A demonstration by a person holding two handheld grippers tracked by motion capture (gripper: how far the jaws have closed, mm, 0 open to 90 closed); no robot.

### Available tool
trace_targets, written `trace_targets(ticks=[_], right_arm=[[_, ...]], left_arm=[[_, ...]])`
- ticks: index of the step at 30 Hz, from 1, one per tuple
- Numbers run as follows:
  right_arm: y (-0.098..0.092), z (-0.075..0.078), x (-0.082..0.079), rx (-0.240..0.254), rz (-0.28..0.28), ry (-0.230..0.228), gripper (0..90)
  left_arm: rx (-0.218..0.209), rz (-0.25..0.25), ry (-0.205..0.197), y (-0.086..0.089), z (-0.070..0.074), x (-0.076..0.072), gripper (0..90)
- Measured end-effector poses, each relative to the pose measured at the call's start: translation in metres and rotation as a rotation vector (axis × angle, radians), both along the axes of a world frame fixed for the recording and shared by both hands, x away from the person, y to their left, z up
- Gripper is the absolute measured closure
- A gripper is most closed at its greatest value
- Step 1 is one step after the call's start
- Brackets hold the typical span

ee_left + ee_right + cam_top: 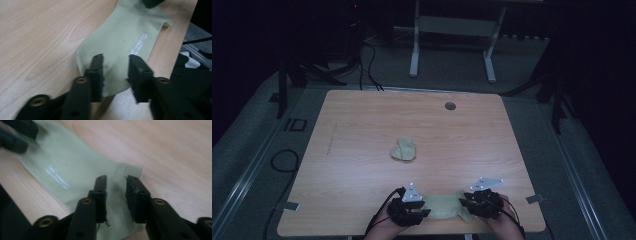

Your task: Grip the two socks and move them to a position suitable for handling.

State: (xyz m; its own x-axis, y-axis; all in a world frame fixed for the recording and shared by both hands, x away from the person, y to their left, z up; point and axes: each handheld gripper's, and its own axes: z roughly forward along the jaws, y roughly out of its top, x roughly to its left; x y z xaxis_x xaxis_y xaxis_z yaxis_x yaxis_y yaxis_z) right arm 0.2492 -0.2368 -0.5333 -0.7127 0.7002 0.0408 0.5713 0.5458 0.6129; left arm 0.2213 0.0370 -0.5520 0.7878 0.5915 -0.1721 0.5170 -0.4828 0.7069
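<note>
Pale green sock (125, 40) with unreadable white print, under two spread claws (115, 72) (115, 195).

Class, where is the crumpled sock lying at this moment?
In the high view, the crumpled sock lies mid-table, beyond the flat sock stretched between both grippers at the near edge.

Colours, near edge of table
Pale green sock (122, 42) w/ white print; black grippers; light woodgrain table (362, 125); 2nd green sock (404, 149).
</note>
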Motion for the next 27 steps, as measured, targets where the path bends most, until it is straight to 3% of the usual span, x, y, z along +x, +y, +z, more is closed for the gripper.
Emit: trace_targets(ticks=[2, 4, 7, 11, 12, 17, 19, 20, 24, 27], right_arm=[[0.0, 0.008, 0.004, 0.017, 0.003, -0.011, 58.7], [0.003, 0.016, 0.009, 0.019, 0.002, -0.032, 53.3], [0.012, 0.028, 0.018, 0.038, 0.011, -0.053, 48.6], [0.025, 0.037, 0.03, 0.021, 0.036, -0.073, 48.4], [0.025, 0.037, 0.03, 0.021, 0.036, -0.073, 48.3], [0.053, 0.045, 0.055, 0.022, 0.075, -0.077, 49.3], [0.058, 0.046, 0.058, 0.017, 0.084, -0.082, 49.6], [0.071, 0.05, 0.066, 0.003, 0.104, -0.092, 50.6], [0.079, 0.052, 0.072, -0.002, 0.111, -0.094, 50.7], [0.103, 0.058, 0.092, -0.006, 0.121, -0.094, 50.6]], left_arm=[[0.005, -0.009, -0.018, 0.003, 0.006, -0.002, 52.4], [0.023, -0.032, -0.044, 0.007, 0.01, -0.004, 51.5], [0.005, -0.022, -0.057, 0.017, 0.015, -0.006, 47.4], [0.006, -0.012, -0.056, 0.026, 0.015, -0.005, 46.5], [0.015, 0.008, -0.056, 0.036, 0.014, -0.004, 46.5], [0.017, 0.03, -0.072, 0.053, 0.01, -0.008, 46.3], [0.025, 0.037, -0.066, 0.059, 0.006, -0.008, 46.3], [0.024, 0.057, -0.041, 0.068, -0.001, -0.007, 46.3], [0.041, 0.069, -0.039, 0.076, -0.005, -0.008, 46.2], [0.043, 0.104, -0.033, 0.095, -0.011, -0.011, 46.3]])
